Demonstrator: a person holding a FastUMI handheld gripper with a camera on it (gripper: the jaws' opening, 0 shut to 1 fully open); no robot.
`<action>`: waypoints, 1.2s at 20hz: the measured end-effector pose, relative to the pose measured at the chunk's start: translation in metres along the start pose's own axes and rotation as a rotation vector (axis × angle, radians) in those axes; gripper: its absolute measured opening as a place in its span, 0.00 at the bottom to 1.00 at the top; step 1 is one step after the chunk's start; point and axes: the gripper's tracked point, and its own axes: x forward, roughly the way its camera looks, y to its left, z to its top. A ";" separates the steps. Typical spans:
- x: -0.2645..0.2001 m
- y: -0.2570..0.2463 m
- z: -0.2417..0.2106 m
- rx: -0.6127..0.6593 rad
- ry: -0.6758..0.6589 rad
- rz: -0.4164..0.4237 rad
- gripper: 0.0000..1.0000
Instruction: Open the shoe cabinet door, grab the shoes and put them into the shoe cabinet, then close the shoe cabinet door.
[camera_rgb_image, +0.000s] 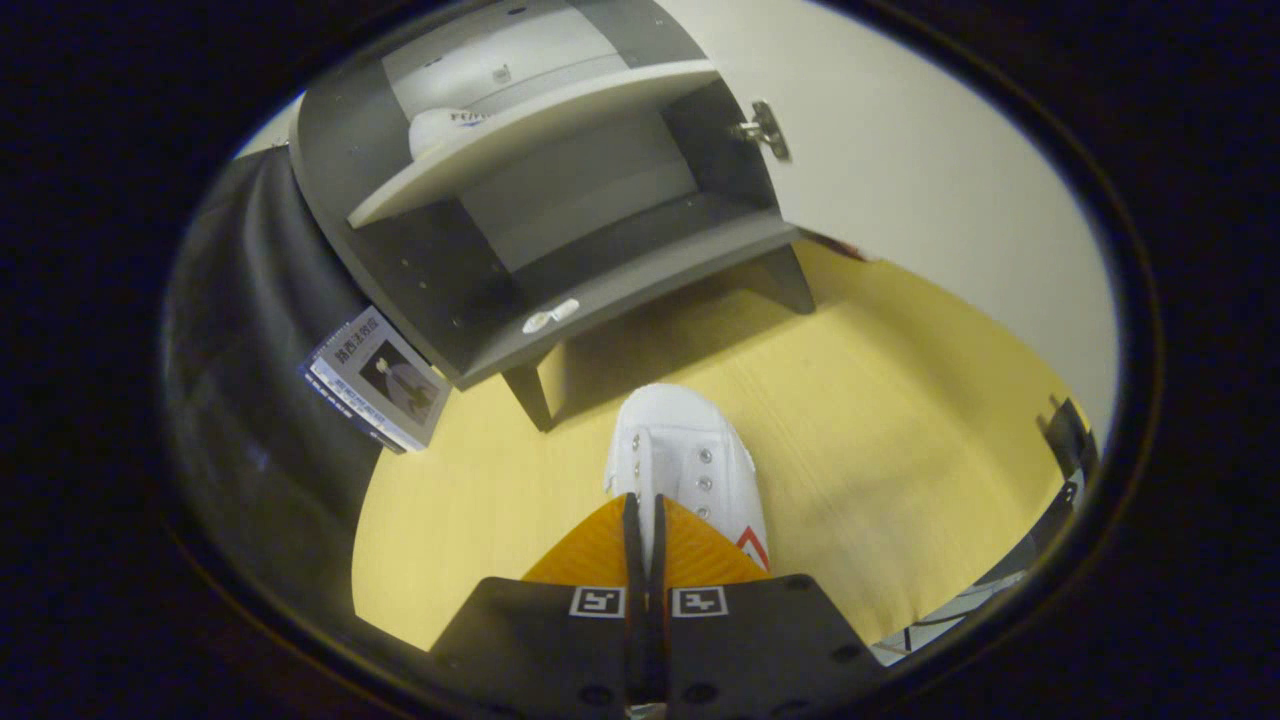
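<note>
The white shoe (690, 455) hangs just ahead of the gripper (645, 520), its long axis running from the fingers toward 12 o'clock, toe pointing away at the shoe cabinet (560, 200). Its back end sits between the fingers (600, 545), which are drawn nearly together with only a narrow slit between them, pinching a thin part of the shoe there; the eyelets and tongue face up, and a small red mark shows on its side at about 5 o'clock from the toe.

Under the shoe lies the yellow floor (880, 440). Beyond the toe, at 12 o'clock, the cabinet stands on short legs with its white door (900, 170) swung wide open toward 2 o'clock, a metal hinge (765, 130) on its inner face. The lower shelf (640, 270) holds a small white piece near its front edge. On the upper shelf (530, 130), at 11 o'clock, another white shoe (440, 128) rests. A printed card (375, 380) leans beside the cabinet at 10 o'clock.
</note>
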 end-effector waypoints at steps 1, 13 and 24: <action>-0.005 0.005 0.010 -0.002 -0.020 0.005 0.03; -0.095 0.065 0.178 -0.102 -0.334 -0.029 0.03; -0.062 0.092 0.313 -0.164 -0.424 -0.020 0.02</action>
